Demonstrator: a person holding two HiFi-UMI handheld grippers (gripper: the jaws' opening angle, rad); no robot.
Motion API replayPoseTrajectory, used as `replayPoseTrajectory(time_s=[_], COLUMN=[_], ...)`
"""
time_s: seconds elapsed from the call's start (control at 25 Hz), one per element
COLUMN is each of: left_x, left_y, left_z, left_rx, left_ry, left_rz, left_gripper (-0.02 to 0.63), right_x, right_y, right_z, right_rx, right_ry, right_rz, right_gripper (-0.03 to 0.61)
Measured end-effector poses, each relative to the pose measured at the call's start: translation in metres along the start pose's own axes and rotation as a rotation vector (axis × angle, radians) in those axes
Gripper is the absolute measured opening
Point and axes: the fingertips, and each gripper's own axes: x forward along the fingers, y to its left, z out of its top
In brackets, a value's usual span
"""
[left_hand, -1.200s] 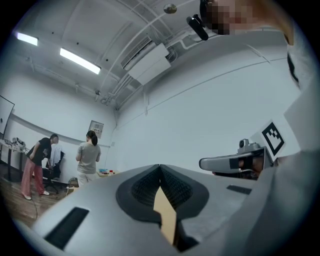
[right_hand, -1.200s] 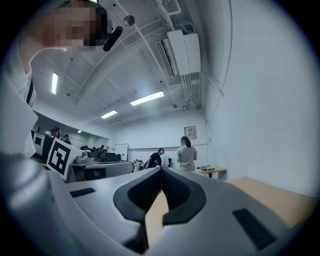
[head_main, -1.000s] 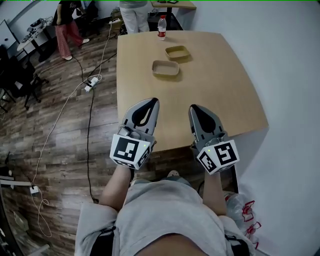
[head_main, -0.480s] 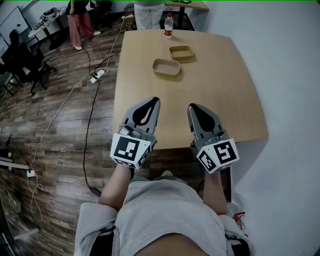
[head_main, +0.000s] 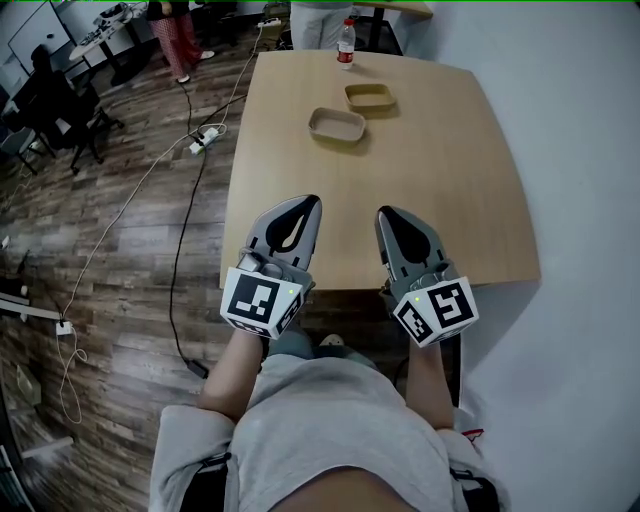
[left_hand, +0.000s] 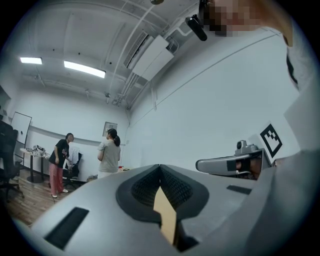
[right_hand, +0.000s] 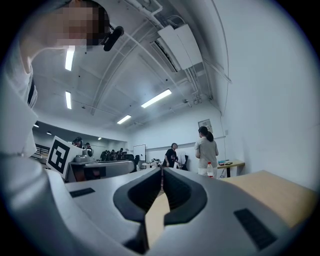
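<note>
We are holding left tongs (head_main: 303, 203) and right tongs (head_main: 388, 214) pressed together, empty, above the near edge of the table (head_main: 450, 200); nearer tray (head_main: 337, 125), farther tray (head_main: 369, 97) and bottle (head_main: 346, 43) are sitting untouched beyond.

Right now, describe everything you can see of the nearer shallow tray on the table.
The nearer tray is a shallow, tan, rounded rectangle with a raised rim, and looks like moulded paper pulp. It looks empty and lies flat, open side up, on the far half of the wooden table. A second tray sits just beyond it to the right, corner near corner; contact cannot be told. The left gripper and right gripper are well short of it.
</note>
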Motion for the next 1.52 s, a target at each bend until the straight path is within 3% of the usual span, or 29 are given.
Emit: replayPoseTrajectory(time_s=[0.48,1.52], left_x=[0.002,0.103], left_y=[0.017,0.103], left_z=[-0.022,-0.025], left_rx=[-0.018,-0.018], left_ry=[0.049,0.029], left_rz=[0.024,-0.065], left_gripper=[0.015,0.015], right_x=[0.014,0.119], right_y=[-0.007,-0.071], right_z=[-0.022,-0.016], right_rx=[0.045,0.023], right_ry=[0.028,0.027], right_rz=[0.001,-0.09], right_gripper=[0.011,0.011])
